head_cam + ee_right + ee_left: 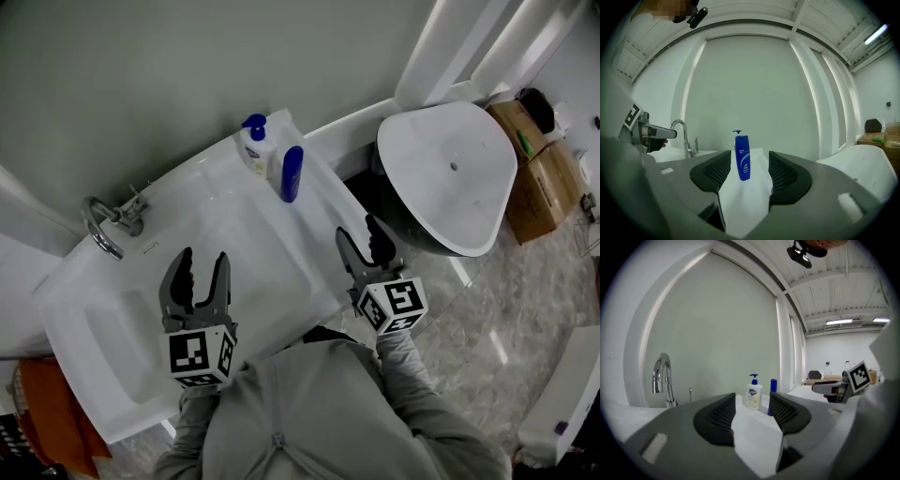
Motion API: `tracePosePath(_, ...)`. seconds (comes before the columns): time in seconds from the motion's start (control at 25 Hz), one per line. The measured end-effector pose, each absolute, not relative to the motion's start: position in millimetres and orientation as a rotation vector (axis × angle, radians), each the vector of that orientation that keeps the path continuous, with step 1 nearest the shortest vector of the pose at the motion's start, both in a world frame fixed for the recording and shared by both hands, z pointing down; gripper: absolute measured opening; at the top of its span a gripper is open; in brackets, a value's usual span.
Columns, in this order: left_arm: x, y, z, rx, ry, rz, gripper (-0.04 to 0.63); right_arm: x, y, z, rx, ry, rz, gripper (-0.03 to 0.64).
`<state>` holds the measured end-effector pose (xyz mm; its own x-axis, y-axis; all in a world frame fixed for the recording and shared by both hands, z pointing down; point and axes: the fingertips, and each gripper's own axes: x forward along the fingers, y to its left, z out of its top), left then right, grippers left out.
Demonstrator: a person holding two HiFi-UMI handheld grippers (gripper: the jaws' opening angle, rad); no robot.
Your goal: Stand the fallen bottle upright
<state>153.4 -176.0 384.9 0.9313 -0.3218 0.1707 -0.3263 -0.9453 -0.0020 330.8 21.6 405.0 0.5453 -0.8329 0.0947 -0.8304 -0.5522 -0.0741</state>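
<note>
A blue bottle (292, 173) stands upright on the far ledge of the white sink counter (272, 244), next to a white pump soap bottle (254, 145). My left gripper (203, 262) hovers over the basin, open and empty. To the right, my right gripper (358, 230) hangs near the counter's edge, also open with nothing in it. In the right gripper view the blue bottle (742, 157) shows upright, well beyond my right gripper (749, 171). In the left gripper view both the soap bottle (753, 394) and the blue bottle (773, 394) stand far ahead of my left gripper (752, 411).
A chrome faucet (103, 225) rises at the counter's left rear. A large white oval tub (450, 173) sits on the floor to the right, with cardboard boxes (539, 178) behind it. Orange cloth (47, 403) lies at the lower left.
</note>
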Motion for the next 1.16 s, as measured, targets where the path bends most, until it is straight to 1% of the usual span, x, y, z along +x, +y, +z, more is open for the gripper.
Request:
tracePosePath(0.08, 156, -174, 386, 3.063, -0.494, 0.263, 0.279, 329, 25, 407, -2.768, 1.462, -0.194, 0.253)
tracePosePath(0.2, 157, -174, 386, 3.064, -0.481, 0.261, 0.279, 327, 27, 409, -2.784, 1.451, -0.204, 0.232)
tracePosePath(1.16, 148, -181, 387, 3.053, -0.520, 0.266, 0.279, 323, 13, 405, -2.790, 1.508, -0.193, 0.232)
